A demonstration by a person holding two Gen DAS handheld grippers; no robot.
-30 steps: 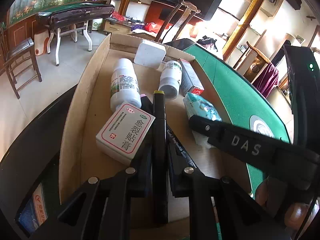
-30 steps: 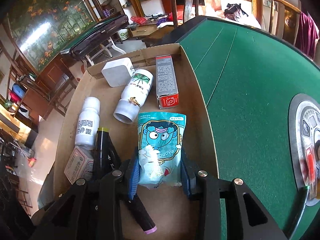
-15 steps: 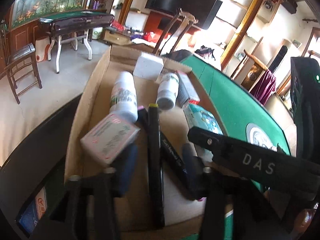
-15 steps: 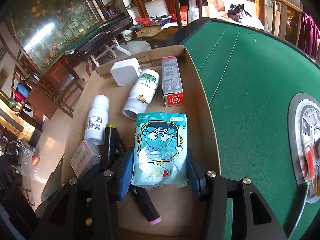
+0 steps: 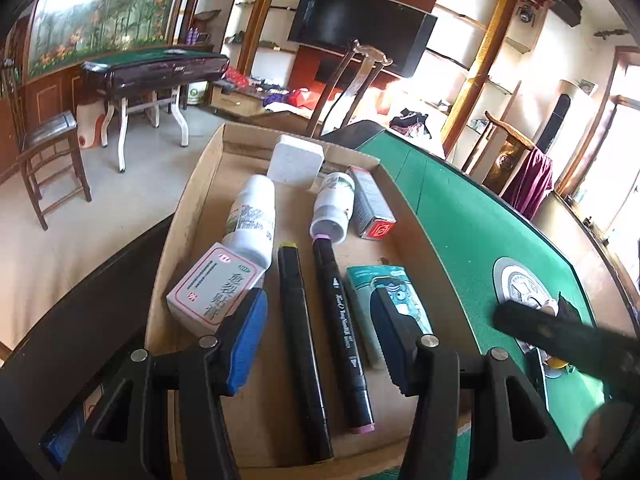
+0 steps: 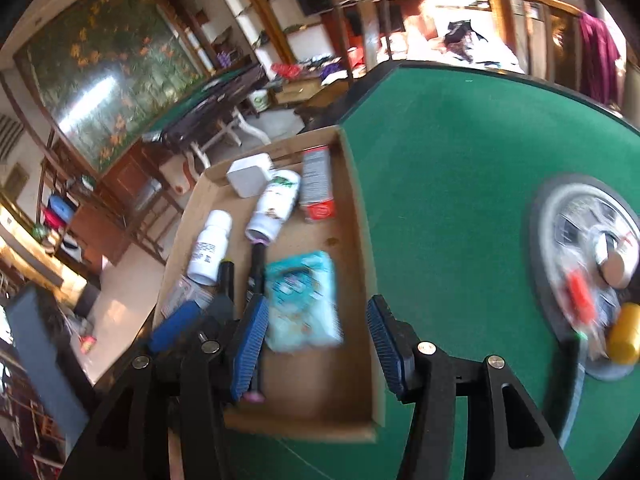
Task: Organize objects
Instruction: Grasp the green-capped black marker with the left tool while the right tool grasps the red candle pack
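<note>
The left gripper stands spread over the cardboard tray, gripping nothing; two black markers lie loose between its pads. The right gripper is likewise spread and empty; its jaws have just been opening, and the teal tissue pack lies free in the tray. Bottles, boxes and a white block also lie in the tray. A yellow item beside the table's centre disc, well apart from the tray, appears left to collect.

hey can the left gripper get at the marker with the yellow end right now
Probably yes. The left gripper stands open with the yellow-ended marker lying between its fingers in the cardboard tray. The pink-ended marker lies alongside inside the same gap, so closing might catch both.
</note>
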